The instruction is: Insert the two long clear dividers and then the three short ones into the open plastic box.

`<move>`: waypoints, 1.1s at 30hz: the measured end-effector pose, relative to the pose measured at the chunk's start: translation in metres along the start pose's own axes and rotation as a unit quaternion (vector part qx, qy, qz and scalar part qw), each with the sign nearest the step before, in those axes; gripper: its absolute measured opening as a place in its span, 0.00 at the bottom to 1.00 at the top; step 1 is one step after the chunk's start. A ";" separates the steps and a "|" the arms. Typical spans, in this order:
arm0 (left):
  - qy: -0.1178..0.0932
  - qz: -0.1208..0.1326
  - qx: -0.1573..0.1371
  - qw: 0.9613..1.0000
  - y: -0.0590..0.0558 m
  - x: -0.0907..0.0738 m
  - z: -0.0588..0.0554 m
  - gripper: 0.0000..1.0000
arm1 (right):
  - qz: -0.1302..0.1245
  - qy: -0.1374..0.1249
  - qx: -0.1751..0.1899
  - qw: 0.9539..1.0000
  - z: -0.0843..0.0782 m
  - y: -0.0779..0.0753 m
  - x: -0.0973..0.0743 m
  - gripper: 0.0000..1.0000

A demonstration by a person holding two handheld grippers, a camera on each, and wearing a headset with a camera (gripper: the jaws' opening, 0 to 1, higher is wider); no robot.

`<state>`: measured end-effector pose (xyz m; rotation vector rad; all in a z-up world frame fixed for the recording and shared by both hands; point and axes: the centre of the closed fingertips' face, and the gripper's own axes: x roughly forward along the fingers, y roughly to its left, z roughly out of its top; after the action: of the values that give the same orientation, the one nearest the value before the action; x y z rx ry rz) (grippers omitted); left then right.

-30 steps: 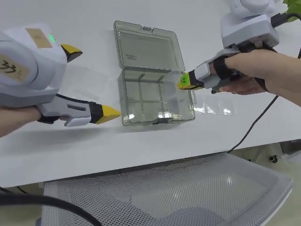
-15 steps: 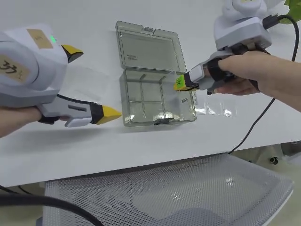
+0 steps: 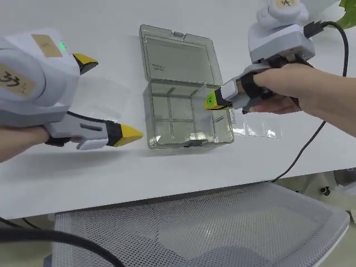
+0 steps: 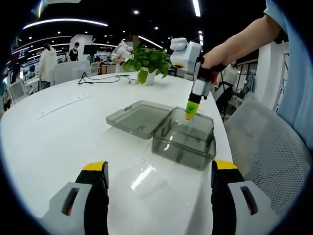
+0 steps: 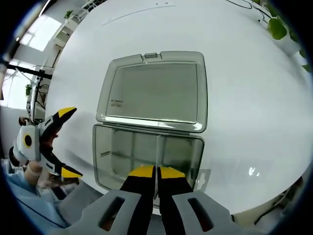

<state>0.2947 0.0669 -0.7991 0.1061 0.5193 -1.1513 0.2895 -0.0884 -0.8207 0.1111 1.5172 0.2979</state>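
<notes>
A smoky grey translucent plastic box [image 3: 161, 139] is lying open on the white table [image 3: 167, 183]. Its flat lid [image 3: 179, 55] is resting folded back on the far side, hinged to the base. Clear dividers [image 3: 170, 108] are standing upright inside the base, crossing into a grid of compartments. More clear short pieces [image 3: 255, 131] are lying flat just right of the box.

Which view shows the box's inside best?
The right gripper view: it looks down into the box, dividers plain. The head view has the right gripper over its edge; the left gripper view sees it side-on.
</notes>
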 end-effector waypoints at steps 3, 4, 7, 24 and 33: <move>0.001 0.002 -0.001 1.000 0.001 -0.001 -0.002 0.88 | 0.000 0.000 0.000 1.000 0.000 -0.001 0.000 0.03; 0.001 0.002 -0.002 1.000 0.002 -0.001 -0.002 0.88 | 0.000 0.001 0.000 1.000 0.000 -0.001 0.000 0.03; 0.001 0.002 -0.002 1.000 0.002 0.000 -0.003 0.88 | -0.001 0.001 -0.002 1.000 0.000 -0.001 0.000 0.03; 0.002 0.004 0.002 1.000 0.001 -0.003 -0.003 0.88 | 0.009 -0.018 -0.015 1.000 -0.001 0.006 -0.003 0.06; 0.002 0.005 0.002 1.000 0.000 -0.004 -0.002 0.88 | 0.016 -0.047 -0.039 0.998 0.006 0.013 -0.009 0.27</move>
<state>0.2929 0.0707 -0.7993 0.1134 0.5197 -1.1430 0.2932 -0.0774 -0.8085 0.0863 1.4100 0.3733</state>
